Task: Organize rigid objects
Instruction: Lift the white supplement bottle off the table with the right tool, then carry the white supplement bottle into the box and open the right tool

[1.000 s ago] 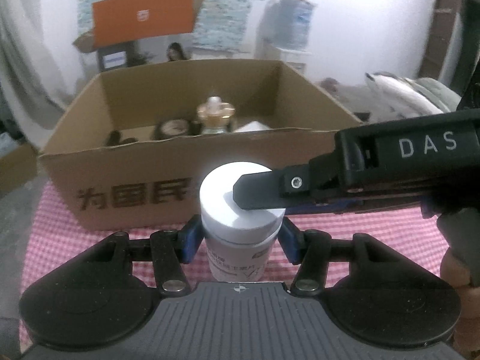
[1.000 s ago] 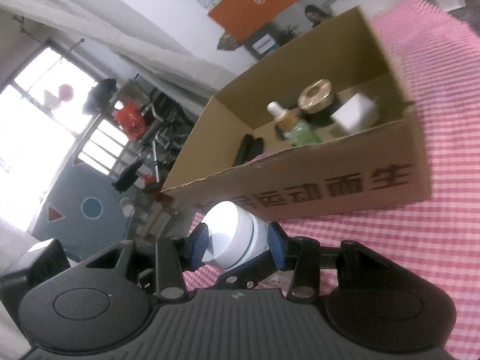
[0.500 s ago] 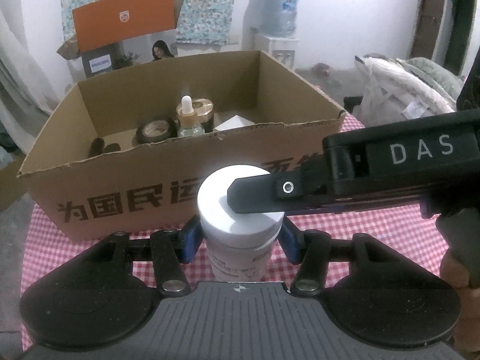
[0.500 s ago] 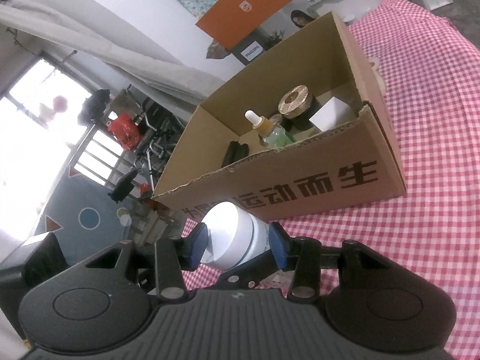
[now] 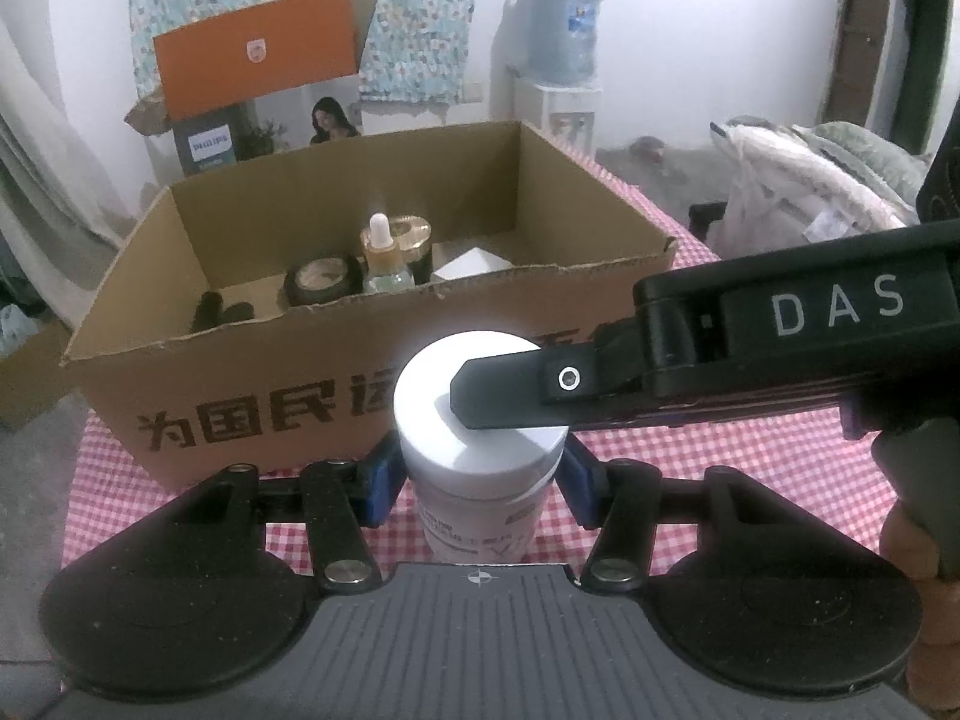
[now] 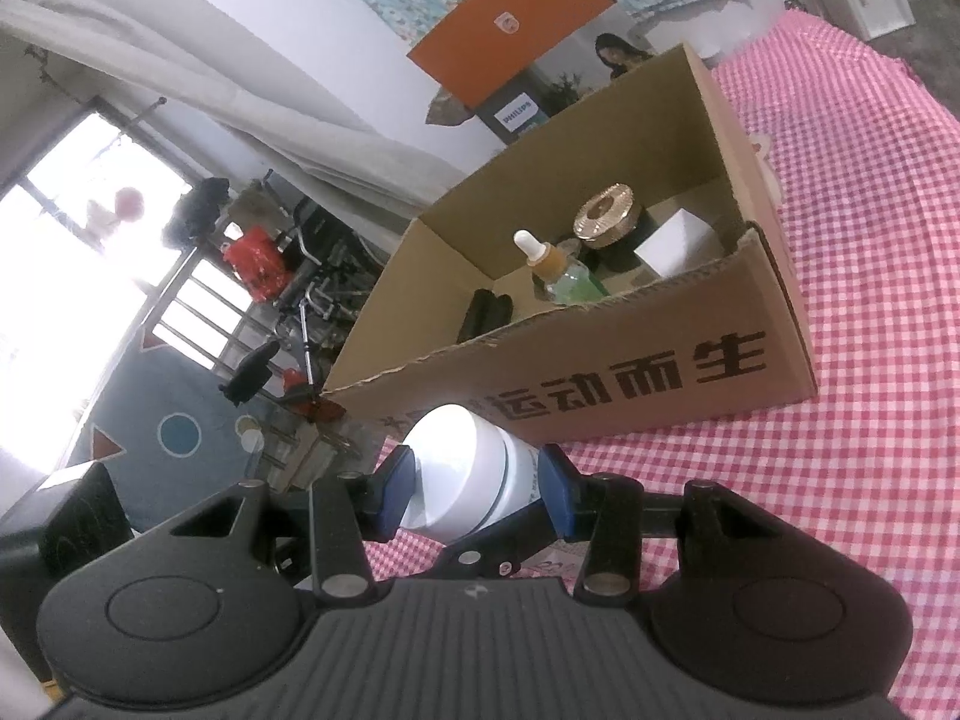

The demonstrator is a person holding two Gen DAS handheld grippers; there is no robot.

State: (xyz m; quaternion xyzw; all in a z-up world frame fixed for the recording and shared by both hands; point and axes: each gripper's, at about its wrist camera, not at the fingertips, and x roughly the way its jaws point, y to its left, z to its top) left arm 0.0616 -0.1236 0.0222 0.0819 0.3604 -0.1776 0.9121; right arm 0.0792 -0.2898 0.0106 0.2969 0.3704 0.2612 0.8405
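Observation:
A white-capped jar (image 5: 480, 450) is held above the red checked tablecloth (image 5: 750, 462), in front of an open cardboard box (image 5: 258, 384). My left gripper (image 5: 477, 474) is shut on the jar's body, upright in the left wrist view. My right gripper (image 6: 474, 489) is shut on the same jar (image 6: 462, 474) from the side; its black finger (image 5: 522, 384) lies across the cap. The box (image 6: 630, 372) holds a dropper bottle (image 5: 384, 261), a gold-lidded jar (image 5: 405, 234), a round tin (image 5: 321, 276), a white carton (image 5: 471, 264) and dark items (image 5: 219, 312).
An orange-lidded box (image 5: 258, 60) and a water dispenser (image 5: 561, 72) stand against the far wall. Bedding (image 5: 810, 180) lies at the right. The tablecloth (image 6: 870, 300) extends right of the box. A window and clutter (image 6: 252, 258) are at the left.
Both grippers have risen with the jar, so more of the box's inside shows. Both stay shut on the jar.

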